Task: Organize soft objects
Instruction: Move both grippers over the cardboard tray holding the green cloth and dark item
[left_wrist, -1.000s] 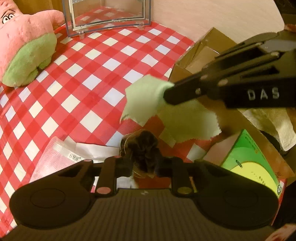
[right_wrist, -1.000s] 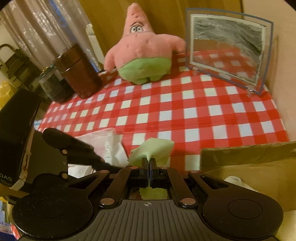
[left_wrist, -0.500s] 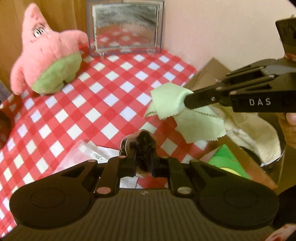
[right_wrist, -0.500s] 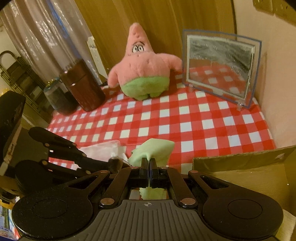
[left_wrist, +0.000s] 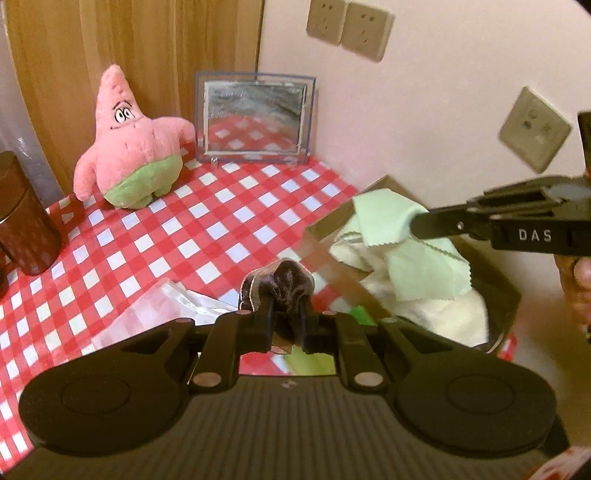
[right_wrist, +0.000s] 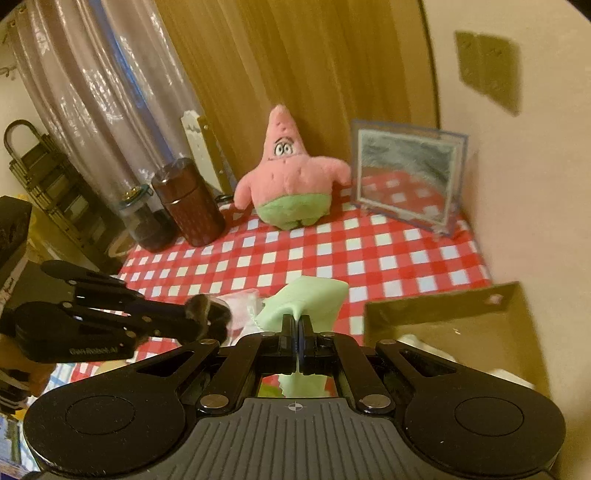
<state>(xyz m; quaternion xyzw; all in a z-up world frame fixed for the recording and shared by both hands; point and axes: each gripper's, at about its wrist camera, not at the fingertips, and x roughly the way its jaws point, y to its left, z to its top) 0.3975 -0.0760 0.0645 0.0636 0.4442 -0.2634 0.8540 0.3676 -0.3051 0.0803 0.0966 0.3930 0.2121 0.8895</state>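
Pale green cloth with zigzag edges (left_wrist: 417, 258) hangs pinched in right gripper (right_wrist: 297, 325), jaws pressed together on it, above open cardboard box (left_wrist: 495, 273) holding cream towel (left_wrist: 447, 314). Dark brown fuzzy scrunchie (left_wrist: 286, 282) clamped in left gripper (left_wrist: 286, 314), raised over red-and-white checked tabletop (left_wrist: 229, 221). Pink star-shaped plush toy (left_wrist: 133, 147) stands at back, beside clear-framed mirror (left_wrist: 255, 118); brown canister (right_wrist: 188, 205) far left.

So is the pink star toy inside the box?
No, the pink star toy sits on the checked cloth by the mirror, away from the box.
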